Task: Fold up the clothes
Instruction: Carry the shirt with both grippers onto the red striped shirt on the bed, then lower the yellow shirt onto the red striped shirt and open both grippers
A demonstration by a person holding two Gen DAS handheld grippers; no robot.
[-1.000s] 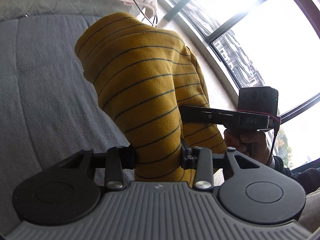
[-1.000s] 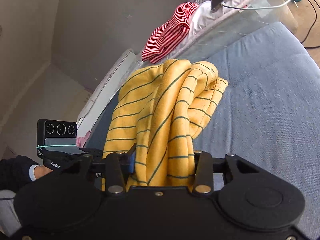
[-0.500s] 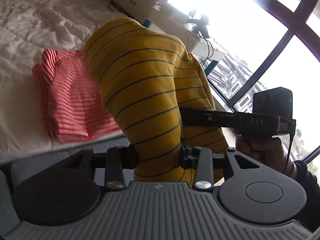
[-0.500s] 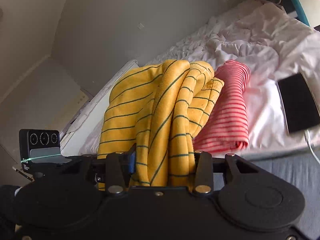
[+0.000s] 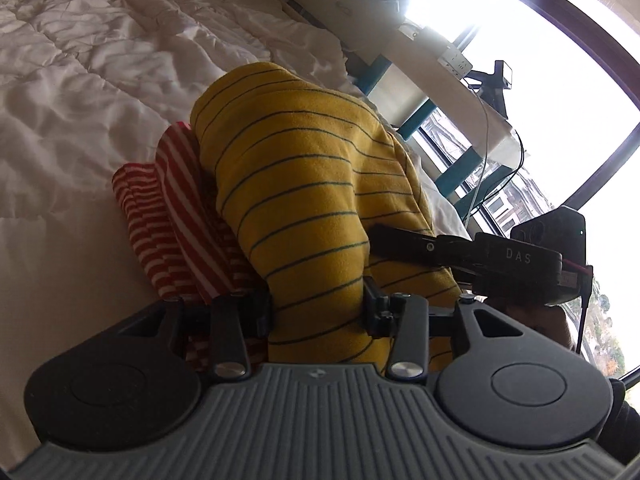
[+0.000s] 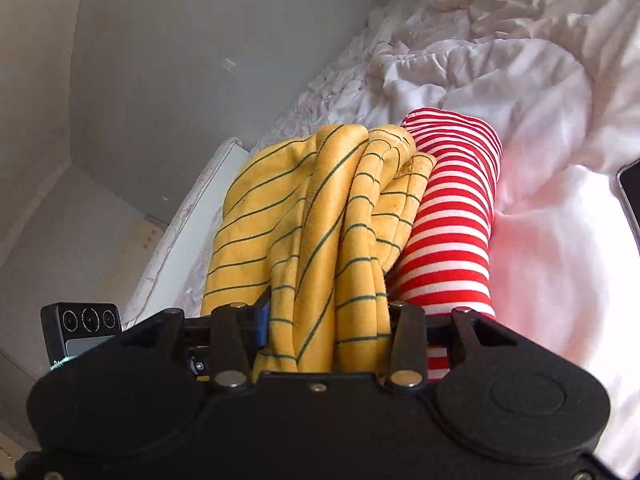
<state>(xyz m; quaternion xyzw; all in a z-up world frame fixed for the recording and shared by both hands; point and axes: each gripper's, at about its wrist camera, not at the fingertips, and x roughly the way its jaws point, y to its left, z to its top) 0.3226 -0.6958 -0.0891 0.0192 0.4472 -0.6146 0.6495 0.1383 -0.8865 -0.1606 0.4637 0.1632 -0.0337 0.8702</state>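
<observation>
The white duvet (image 5: 80, 60) lies bare and open to the left of the red-and-white striped garment (image 5: 168, 216) — free passage there. The yellow striped garment (image 5: 304, 200) fills the space ahead of the left gripper (image 5: 316, 312), touching the red one. To its right the right gripper (image 5: 472, 256) and a white desk (image 5: 420, 64) crowd in — a phone (image 6: 630, 196) lies near the red garment.

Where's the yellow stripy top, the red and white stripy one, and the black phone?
yellow striped garment (image 5: 304, 200), left wrist view, its bulging middle
red-and-white striped garment (image 6: 452, 216), right wrist view, its middle
black phone (image 6: 631, 188), right wrist view, its screen edge
</observation>
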